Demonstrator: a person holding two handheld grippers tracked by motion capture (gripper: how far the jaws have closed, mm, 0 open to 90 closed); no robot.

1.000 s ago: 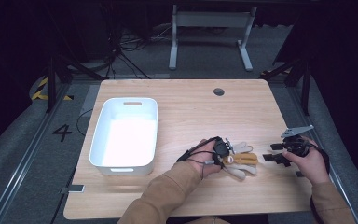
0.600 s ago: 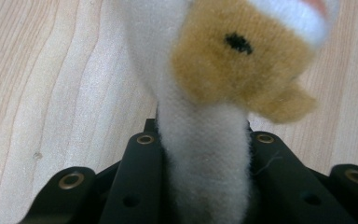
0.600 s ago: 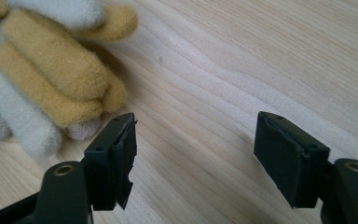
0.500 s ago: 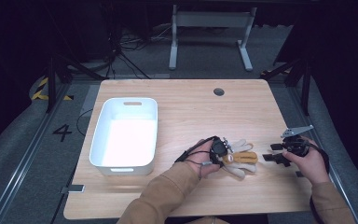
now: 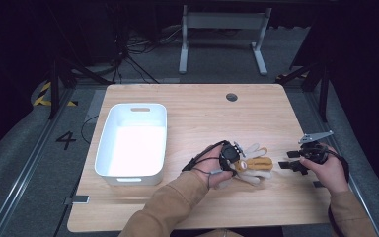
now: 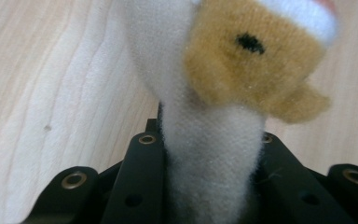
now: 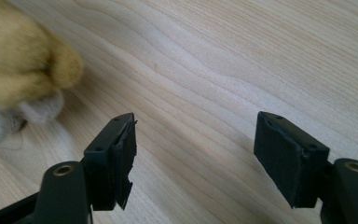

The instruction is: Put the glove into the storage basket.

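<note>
In the high view, one wooden worktop (image 5: 192, 113) carries one white bin (image 5: 132, 144) toward its left edge and one plush toy (image 5: 252, 165), white and tan, toward its near edge, right of centre. The person's left hand covers much of the left gripper (image 5: 233, 159), so how its jaws sit on the toy is hard to make out here. The right gripper (image 5: 296, 161) lies close to the right edge, just beside the toy and not touching it; its jaws are small and dark, and their spacing is unclear from this distance.

In the left gripper view, the two black jaws are clamped on a white limb of the plush toy (image 6: 212, 140). The tan part with one black dot is blurred and cut off at the top.

In the right gripper view, the two jaws stand well apart over bare worktop (image 7: 223, 70), with nothing between them. The plush toy (image 7: 21, 70) is cut off at the left edge and out of focus.
</note>
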